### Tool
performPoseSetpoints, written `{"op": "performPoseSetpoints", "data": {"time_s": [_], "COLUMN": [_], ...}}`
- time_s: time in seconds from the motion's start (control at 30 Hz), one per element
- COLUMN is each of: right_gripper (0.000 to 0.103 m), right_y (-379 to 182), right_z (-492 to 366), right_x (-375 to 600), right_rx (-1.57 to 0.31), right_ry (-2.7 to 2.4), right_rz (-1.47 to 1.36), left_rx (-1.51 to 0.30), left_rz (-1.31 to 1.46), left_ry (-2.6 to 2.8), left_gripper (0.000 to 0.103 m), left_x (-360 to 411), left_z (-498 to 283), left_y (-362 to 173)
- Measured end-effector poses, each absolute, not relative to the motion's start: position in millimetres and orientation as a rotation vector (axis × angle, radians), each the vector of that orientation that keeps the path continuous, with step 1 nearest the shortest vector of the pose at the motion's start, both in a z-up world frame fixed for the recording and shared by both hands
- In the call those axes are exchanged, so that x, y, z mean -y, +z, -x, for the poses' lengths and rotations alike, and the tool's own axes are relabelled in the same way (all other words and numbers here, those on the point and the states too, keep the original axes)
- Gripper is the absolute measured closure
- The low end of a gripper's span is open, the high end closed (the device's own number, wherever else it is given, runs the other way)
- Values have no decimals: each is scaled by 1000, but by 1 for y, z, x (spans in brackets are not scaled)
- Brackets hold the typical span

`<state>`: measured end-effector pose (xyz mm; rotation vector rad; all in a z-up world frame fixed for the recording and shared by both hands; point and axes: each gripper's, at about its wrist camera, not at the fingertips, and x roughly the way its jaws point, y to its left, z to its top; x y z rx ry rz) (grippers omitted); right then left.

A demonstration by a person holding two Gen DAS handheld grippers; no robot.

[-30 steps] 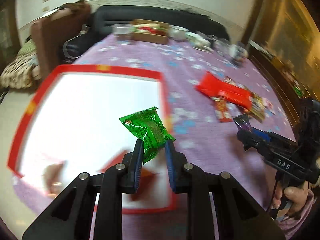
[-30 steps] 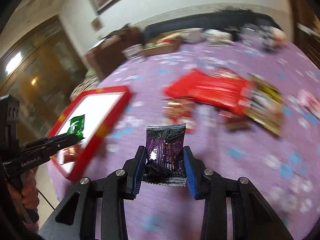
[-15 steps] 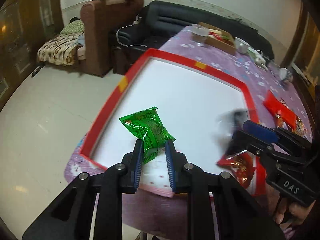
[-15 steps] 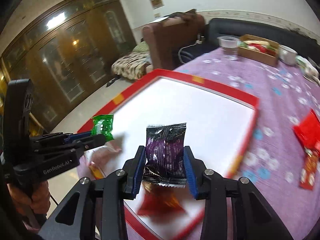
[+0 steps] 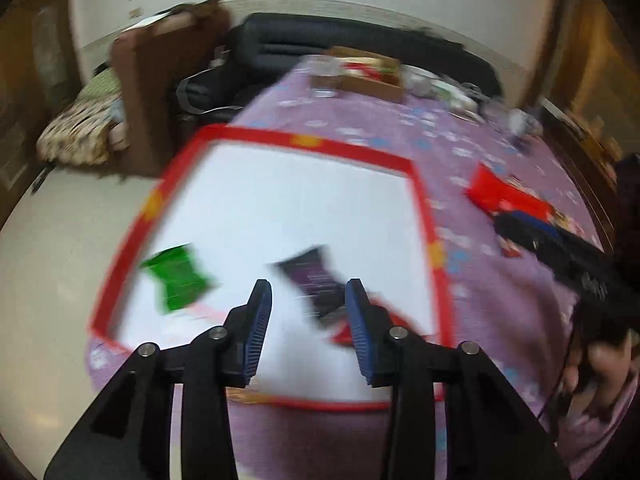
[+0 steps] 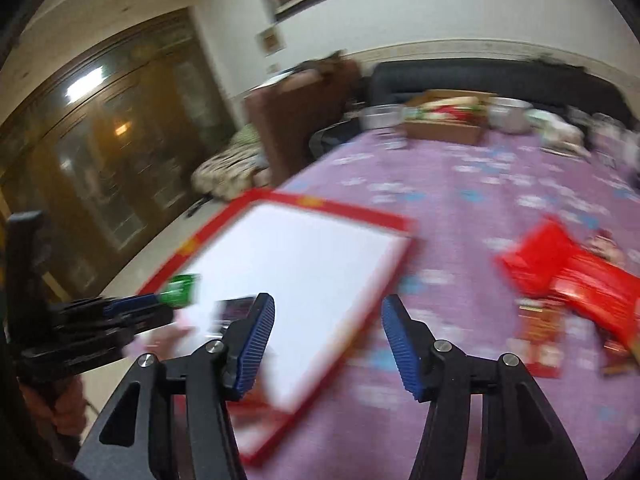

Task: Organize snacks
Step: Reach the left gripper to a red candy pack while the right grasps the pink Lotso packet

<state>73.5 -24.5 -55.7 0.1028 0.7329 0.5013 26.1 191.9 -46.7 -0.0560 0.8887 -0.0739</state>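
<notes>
On the purple patterned tablecloth (image 5: 472,148) lies one flat white tray (image 5: 304,204) with a red border, rectangular and marked with small orange patches along its edges. Two loose snack packets rest on its white surface: one green packet (image 5: 178,278), crinkly and pillow-shaped with pinched ends, near the tray's left edge, and one dark purple packet (image 5: 316,280), glossy foil, close beside it toward the middle. A red wrapper (image 5: 344,334) shows at the tray's near edge, partly hidden behind the fingers (the blur makes its shape hard to read).

Both grippers are black with ribbed blue pads. The left gripper (image 5: 308,322) has its jaws opening, and nothing is between them; the purple packet shows through the gap but lies on the tray beyond. The right gripper (image 6: 328,342) also has its jaws opening, spread wider, with only tray and cloth behind the gap.

Off to the right of the tray, a pile of unsorted snacks (image 6: 576,280) sits on the cloth, mostly red shiny wrappers; I cannot count them through the blur. At the table's far end stands one brown cardboard box (image 6: 444,124), with one clear plastic cup (image 5: 326,76) beside it.
</notes>
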Motion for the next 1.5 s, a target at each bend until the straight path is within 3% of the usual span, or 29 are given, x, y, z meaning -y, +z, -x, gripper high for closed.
{"op": "performPoseSetpoints", "data": {"time_s": [0.33,0.63,0.9,1.03,1.2,1.27,1.4,1.5], "right_gripper": [44,41,39,39,39,39,42,57], "right_y": [-62,-47,-81,-93,-98,-102,-105,-105], "right_z": [-77,-97,-125,-133,-135,-135,-130,-125], "right_x": [248,373,421,415,385,370,347,343], "right_rx": [-750,-672,-676,-736,-826,-870,-908,-914], "right_ry": [52,-124,-41,24,84,89,31,-42], "right_rz": [-215,-297,-464,-468,-347,-273,-119,-90], "left_rx": [-957,-1050,-1122,-1098,-1061,-1051,-1054,-1071], "left_rz": [-59,-19,43,50,-2,-26,-32,9], "left_ry": [-287,-359,-391,-396,-406,-414,-429,-438], "left_gripper": [67,67,67,53,53,56,72,85], "left_x": [-76,-7,31,44,50,49,36,24], "left_z": [-58,-110,-143,-149,-145,-144,-142,-147], "left_y": [-52,-69,-95,-98,-98,-98,-98,-100]}}
